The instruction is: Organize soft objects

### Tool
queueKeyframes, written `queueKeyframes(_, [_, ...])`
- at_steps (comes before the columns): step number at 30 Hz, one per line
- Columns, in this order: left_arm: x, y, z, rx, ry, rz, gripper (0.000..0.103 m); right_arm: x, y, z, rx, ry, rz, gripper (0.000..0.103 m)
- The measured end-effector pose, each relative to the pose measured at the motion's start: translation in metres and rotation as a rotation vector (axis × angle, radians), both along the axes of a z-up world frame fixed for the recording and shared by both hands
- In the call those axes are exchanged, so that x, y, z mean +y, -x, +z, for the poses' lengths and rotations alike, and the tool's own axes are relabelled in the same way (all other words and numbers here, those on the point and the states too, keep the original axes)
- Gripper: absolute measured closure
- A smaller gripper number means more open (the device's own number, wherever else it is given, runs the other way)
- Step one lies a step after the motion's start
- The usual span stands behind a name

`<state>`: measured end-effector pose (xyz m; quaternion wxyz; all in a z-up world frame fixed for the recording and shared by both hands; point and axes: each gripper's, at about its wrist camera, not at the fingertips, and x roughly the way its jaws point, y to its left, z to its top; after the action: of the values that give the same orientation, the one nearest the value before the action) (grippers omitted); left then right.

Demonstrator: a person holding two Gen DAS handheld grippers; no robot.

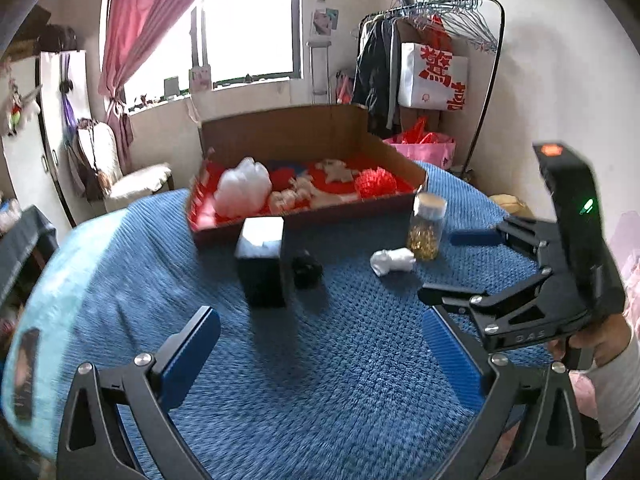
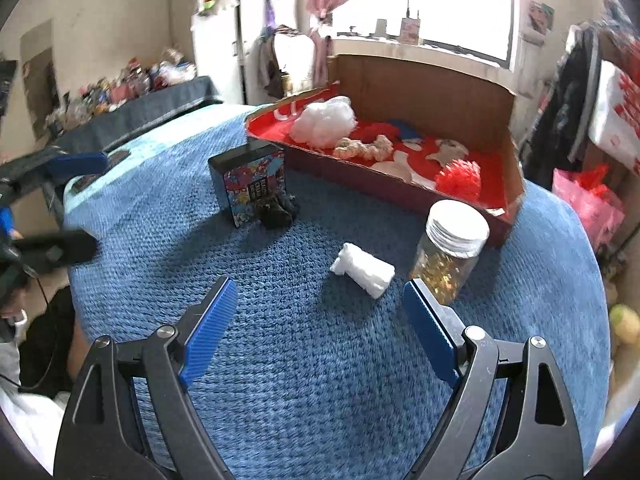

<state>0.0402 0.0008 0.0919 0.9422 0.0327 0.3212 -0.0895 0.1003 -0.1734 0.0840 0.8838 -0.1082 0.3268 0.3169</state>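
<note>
While several soft things already lie in the box (image 2: pixel 460 92), I hold both grippers, left (image 1: pixel 320 344) and right (image 2: pixel 320 328), open and empty over the blanket (image 2: pixel 304 360); the roll (image 2: pixel 366 274) and black bundle (image 2: pixel 276 214) remain outside.

- White rolled cloth (image 2: pixel 363 270) lies on its side just ahead of the right tool (image 2: pixel 320 332), between its open fingers' line.
- Black crumpled soft lump (image 2: pixel 277 211) sits farther ahead, left, touching a box.
</note>
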Motion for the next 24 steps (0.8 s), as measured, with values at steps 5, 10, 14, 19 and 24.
queueKeyframes(5, [-0.001,-0.021,-0.024,0.034,0.024,-0.015,0.003,0.010,-0.010,-0.003,-0.043,0.055,0.135,0.017])
queueKeyframes(10, [-0.006,-0.045,-0.029,0.061,0.051,-0.092,0.012,0.024,-0.027,-0.004,-0.034,0.129,0.267,0.017])
queueKeyframes(14, [-0.009,-0.060,-0.025,0.070,0.071,-0.172,0.012,0.033,-0.041,-0.011,-0.016,0.200,0.348,0.018])
queueKeyframes(19, [-0.003,-0.065,-0.028,0.081,0.105,-0.148,0.012,0.045,-0.051,-0.020,-0.006,0.279,0.377,0.019])
queueKeyframes(24, [0.010,-0.056,-0.034,0.090,0.130,-0.119,0.012,0.057,-0.053,-0.030,-0.020,0.360,0.383,0.032])
